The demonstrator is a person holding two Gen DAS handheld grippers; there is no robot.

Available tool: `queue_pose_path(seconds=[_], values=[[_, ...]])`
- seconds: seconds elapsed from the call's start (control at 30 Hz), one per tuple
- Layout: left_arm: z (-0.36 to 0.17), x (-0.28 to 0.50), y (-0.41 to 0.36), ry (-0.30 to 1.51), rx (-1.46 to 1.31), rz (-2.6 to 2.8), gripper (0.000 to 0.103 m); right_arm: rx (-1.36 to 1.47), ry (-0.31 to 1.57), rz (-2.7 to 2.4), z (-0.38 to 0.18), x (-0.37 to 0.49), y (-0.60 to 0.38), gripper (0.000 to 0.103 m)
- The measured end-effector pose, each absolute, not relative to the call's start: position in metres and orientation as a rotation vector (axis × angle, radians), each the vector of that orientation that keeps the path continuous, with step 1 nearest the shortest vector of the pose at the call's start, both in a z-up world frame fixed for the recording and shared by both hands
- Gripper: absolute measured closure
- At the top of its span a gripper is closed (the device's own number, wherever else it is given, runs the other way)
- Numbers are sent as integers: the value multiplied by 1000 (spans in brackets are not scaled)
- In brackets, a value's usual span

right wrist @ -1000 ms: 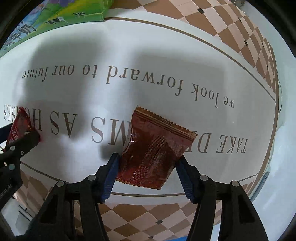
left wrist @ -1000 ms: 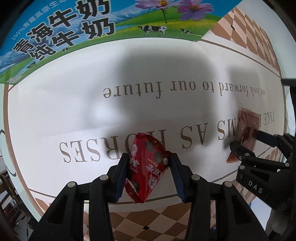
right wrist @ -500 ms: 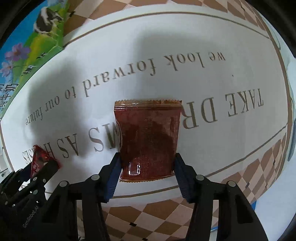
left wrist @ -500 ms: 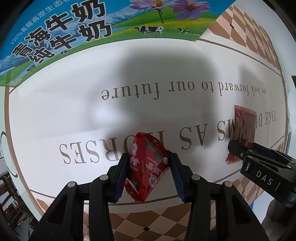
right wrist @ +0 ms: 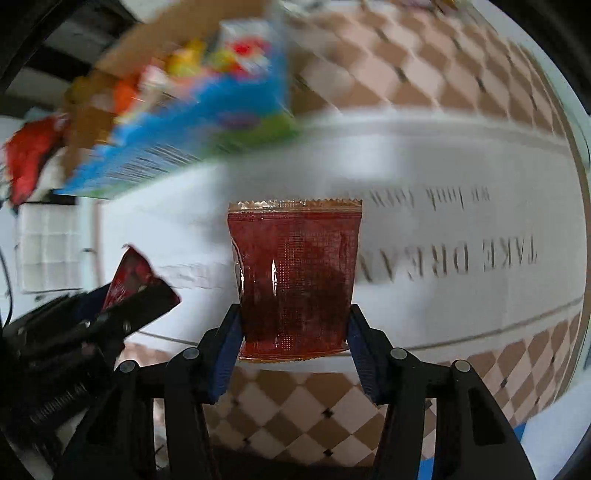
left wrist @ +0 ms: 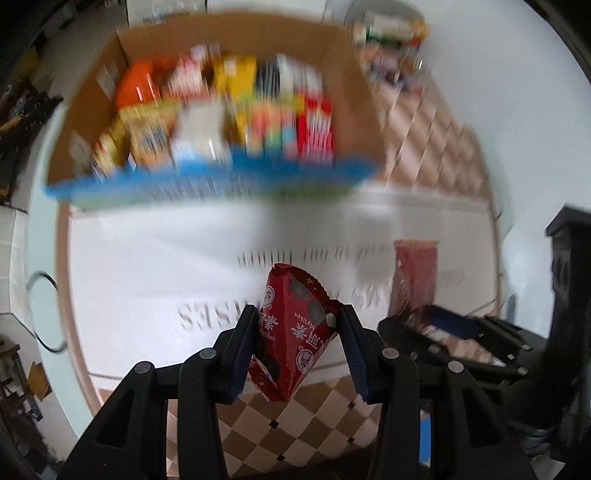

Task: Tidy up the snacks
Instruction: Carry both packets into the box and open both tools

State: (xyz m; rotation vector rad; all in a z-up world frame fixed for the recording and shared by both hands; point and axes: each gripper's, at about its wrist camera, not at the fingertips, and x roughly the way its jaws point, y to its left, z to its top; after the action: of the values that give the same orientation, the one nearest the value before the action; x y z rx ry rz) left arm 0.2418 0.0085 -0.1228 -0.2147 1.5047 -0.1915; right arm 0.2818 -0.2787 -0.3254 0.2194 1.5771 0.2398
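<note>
My left gripper (left wrist: pixel 295 325) is shut on a red snack packet (left wrist: pixel 291 332) with white lettering, held off the table. My right gripper (right wrist: pixel 293 325) is shut on a flat dark-red sachet (right wrist: pixel 293 277), which stands upright between its pads. Each gripper shows in the other's view: the right gripper (left wrist: pixel 443 325) with the sachet (left wrist: pixel 415 273) at the right, the left gripper (right wrist: pixel 110 306) with the red packet (right wrist: pixel 129 273) at the left. A cardboard box (left wrist: pixel 354 74) with a blue printed front, full of several colourful snack packs, stands at the far side; it is blurred.
The table wears a white cloth (right wrist: pixel 461 177) with large grey lettering and a brown checkered border (left wrist: pixel 280 424). More packets (left wrist: pixel 391 33) lie beyond the box's right corner. A white grid tray (right wrist: pixel 48 251) is at the left in the right wrist view.
Both grippers have risen from the cloth with their packets, and the open top of the snack box has come into view. The right jaws closed onto the sachet, which turned upright.
</note>
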Motion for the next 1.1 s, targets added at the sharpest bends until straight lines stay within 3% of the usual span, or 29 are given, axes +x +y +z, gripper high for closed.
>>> queue_pose_path(seconds=[0.17, 0.4, 0.67, 1.1], values=[[-63, 294, 37, 1379, -227, -173, 61, 244, 1461, 351, -264, 328, -252, 46], [-58, 382, 79, 1363, -235, -118, 61, 185, 1359, 380, -235, 425, -196, 45], [-142, 482, 107, 1575, -373, -130, 61, 95, 1433, 311, -319, 531, -150, 46], [-224, 497, 115, 1775, -429, -104, 60, 59, 1551, 280, -421, 590, -128, 45]])
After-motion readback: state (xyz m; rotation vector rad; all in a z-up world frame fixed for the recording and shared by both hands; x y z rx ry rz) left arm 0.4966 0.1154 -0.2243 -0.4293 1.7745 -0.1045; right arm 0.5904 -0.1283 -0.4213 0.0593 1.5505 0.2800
